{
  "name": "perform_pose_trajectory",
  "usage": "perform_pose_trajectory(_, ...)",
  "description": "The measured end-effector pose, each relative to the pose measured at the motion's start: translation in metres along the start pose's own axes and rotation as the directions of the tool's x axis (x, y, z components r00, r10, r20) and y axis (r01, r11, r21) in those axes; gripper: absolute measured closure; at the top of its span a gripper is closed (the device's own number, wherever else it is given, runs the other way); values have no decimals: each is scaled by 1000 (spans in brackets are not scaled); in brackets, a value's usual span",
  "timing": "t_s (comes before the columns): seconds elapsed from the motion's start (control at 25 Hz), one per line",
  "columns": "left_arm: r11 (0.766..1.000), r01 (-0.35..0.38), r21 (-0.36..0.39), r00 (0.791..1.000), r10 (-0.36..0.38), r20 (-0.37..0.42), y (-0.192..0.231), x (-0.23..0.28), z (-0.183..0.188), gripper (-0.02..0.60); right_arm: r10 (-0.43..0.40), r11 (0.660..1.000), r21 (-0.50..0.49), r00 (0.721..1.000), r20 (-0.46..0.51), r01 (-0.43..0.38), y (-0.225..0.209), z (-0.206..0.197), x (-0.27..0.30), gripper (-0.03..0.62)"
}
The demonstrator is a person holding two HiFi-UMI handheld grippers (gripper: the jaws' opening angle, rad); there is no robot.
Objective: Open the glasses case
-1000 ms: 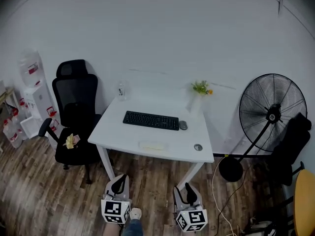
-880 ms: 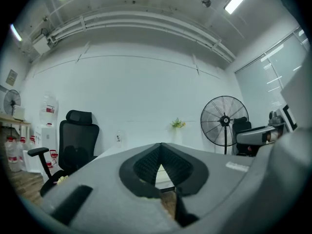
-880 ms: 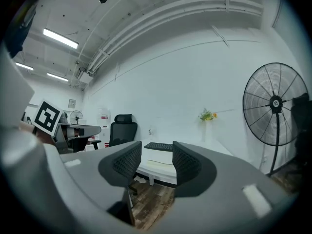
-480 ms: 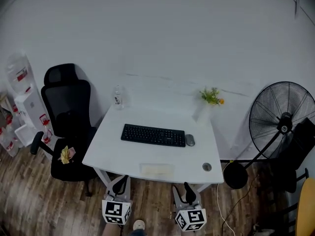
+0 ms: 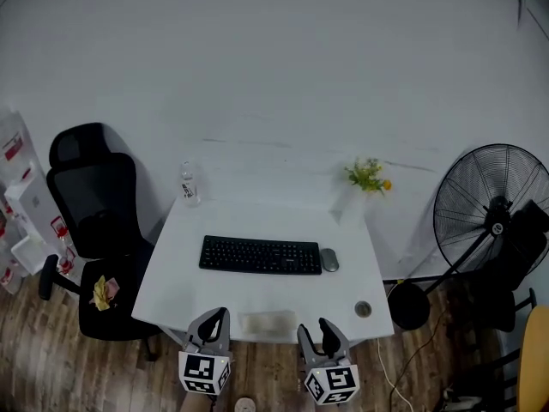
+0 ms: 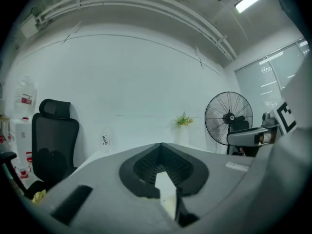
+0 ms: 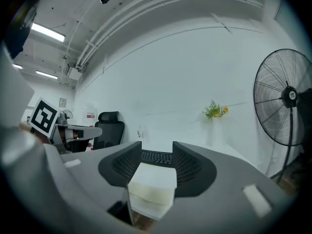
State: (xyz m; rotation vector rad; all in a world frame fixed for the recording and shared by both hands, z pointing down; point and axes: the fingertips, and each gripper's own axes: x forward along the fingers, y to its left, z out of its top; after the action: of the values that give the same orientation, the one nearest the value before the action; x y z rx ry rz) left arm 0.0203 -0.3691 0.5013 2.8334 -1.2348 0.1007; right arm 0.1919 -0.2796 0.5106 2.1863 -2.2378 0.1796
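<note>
The pale oblong glasses case (image 5: 268,322) is lying on the white desk's (image 5: 171,260) near edge, between the tongs; the left gripper (image 5: 213,321) is hanging pinched together, empty; the right gripper (image 5: 319,333) is gaping wide, empty; a one-sided nudge is risking knocking it off.

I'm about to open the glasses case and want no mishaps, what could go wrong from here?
The pale oblong glasses case lies close to the white desk's near edge; a nudge might tip it off. The left gripper is shut, so it may push rather than grip.
</note>
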Motion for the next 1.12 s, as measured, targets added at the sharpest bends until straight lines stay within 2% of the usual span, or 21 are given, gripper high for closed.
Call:
perform_pose_trajectory(0.36, 1000, 0, -31, 1000, 0, 5, 13, 30, 7, 574, -7, 1000, -17, 999, -31, 6, -9, 4, 16, 405)
perform_pose_trajectory(0.76, 1000, -13, -11, 1000, 13, 24, 4, 48, 22, 574, 27, 999, -38, 999, -38, -29, -28, 7, 27, 405)
perform_pose_trajectory(0.96, 1000, -23, 2, 1000, 23, 15, -1, 49, 21, 574, 111, 984, -128, 987, -116, -126, -26, -10, 35, 405)
perform_pose_trajectory(1.04, 1000, -30, 4, 999, 30, 11, 0, 48, 19, 574, 167, 962, -187, 972, -165, -197, -20, -17, 41, 405)
perform_pose_trajectory(1.12, 999, -38, 5, 999, 38, 7, 3, 46, 18, 574, 228, 925, -256, 948, -223, -282, -10, -24, 48, 408)
